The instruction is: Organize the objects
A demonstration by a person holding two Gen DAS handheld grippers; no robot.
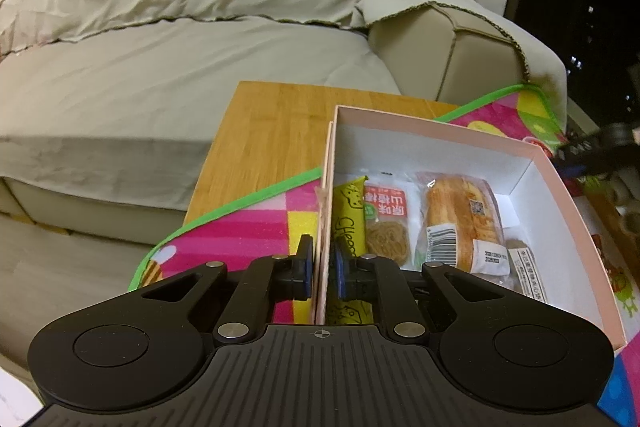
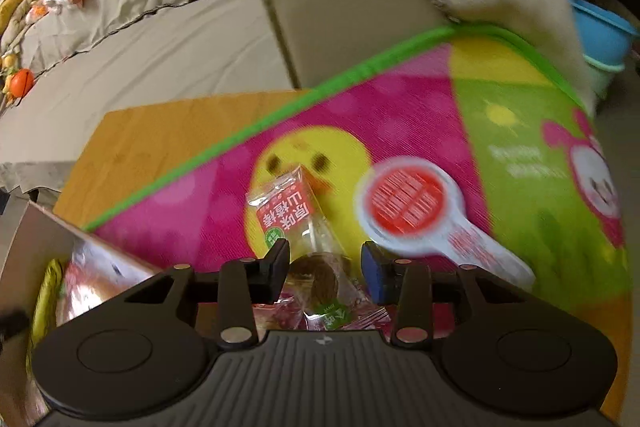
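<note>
A pink box (image 1: 440, 131) with a white inside stands on the colourful mat (image 1: 248, 227). In it lie a yellow cheese stick packet (image 1: 352, 223), a red hawthorn snack packet (image 1: 386, 223), a wrapped bread (image 1: 460, 223) and a small labelled packet (image 1: 524, 263). My left gripper (image 1: 323, 263) is shut on the box's left wall, one pad on each side. In the right wrist view my right gripper (image 2: 325, 269) is shut on another red hawthorn snack packet (image 2: 288, 211), which stays sharp against the blurred mat. More wrappers (image 2: 332, 319) show below it. The box (image 2: 52, 227) is at the left.
A white, red-faced, spoon-shaped pack (image 2: 404, 203) lies on the mat just right of my right gripper. The mat covers part of a wooden table (image 1: 272, 131). A covered sofa (image 1: 160, 67) stands behind it. Blue bowls (image 2: 600, 31) sit past the sofa arm.
</note>
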